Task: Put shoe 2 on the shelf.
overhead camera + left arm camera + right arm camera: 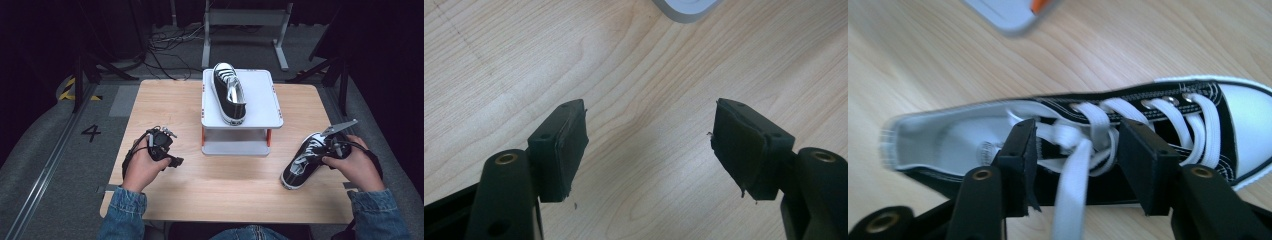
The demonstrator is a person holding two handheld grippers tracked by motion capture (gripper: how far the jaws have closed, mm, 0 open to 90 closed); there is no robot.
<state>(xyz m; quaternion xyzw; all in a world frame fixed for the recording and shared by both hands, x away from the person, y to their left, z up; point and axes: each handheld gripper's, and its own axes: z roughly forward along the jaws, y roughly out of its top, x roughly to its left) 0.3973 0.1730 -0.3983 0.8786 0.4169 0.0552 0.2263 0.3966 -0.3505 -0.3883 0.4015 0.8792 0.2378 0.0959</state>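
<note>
The right gripper (1075,165) has its jaws parted astride the laces of a black sneaker (1128,125), not pressing it (the sneaker lies near the counter's (165,100) right edge). The left gripper (649,150) hangs open over bare wood, near the left edge.

Light wood table (165,100) in frame centre, grain visible. Grey two-tier stand (265,107) with orange posts at upper centre of the table, its corner at the top edge of both gripper views (684,10). Black sneaker (229,92) on the stand's top deck, toe toward the frame bottom. Grey metal frame (245,20) on the floor at top centre, cables (165,47) to its left. Painted "4" (91,132) on the floor, left.
</note>
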